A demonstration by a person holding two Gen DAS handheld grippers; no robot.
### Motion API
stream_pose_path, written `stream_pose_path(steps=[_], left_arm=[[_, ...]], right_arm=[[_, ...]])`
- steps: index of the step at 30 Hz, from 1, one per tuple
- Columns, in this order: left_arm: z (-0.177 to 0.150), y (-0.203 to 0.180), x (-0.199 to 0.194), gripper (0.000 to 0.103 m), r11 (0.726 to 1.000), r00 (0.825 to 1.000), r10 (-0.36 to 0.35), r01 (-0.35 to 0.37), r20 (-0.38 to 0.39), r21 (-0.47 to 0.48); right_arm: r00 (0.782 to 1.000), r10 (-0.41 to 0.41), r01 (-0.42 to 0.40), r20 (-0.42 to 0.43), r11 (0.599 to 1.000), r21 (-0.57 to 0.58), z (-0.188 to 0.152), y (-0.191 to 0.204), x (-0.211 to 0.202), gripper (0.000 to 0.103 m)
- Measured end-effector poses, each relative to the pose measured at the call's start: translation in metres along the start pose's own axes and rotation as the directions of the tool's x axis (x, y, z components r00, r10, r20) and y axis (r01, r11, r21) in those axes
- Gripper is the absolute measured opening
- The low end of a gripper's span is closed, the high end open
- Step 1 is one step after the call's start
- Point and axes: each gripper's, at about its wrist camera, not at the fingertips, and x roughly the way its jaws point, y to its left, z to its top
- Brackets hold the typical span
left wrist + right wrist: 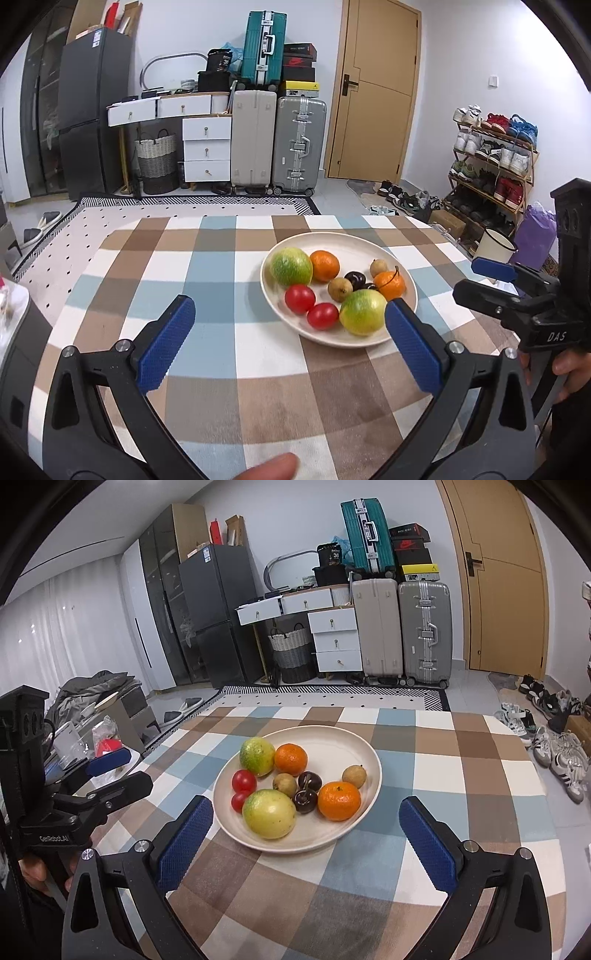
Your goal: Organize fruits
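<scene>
A cream plate (354, 243) (332, 738) sits on the checked tablecloth and holds fruit: two green-yellow round fruits (291, 266) (269, 814), two oranges (324, 265) (339, 799), two red tomatoes (300, 298) (243, 780), two dark cherries (306, 800), and two small brown fruits (340, 289) (354, 776). My left gripper (290, 319) is open and empty, just short of the plate's near left rim. My right gripper (306, 818) is open and empty, its fingers either side of the plate's near rim. Each gripper shows in the other's view, the right (495, 269) and the left (109, 757).
The checked tablecloth (229, 280) (443, 768) covers the table. A white mug (495, 245) stands off the table's far right. A shoe rack (495, 162), suitcases (402, 627), drawers and a fridge (218, 613) line the room behind. Clutter (96, 709) lies left of the table.
</scene>
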Motion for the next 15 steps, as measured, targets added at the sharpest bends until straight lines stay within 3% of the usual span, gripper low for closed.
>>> stream_pose_path(steps=[15], left_arm=[[-0.026, -0.013, 0.003, 0.103, 1.000, 0.998, -0.006, 0.007, 0.067, -0.006]], right_arm=[[0.997, -0.015, 0.016, 0.081, 1.000, -0.017, -0.024, 0.002, -0.012, 0.103]])
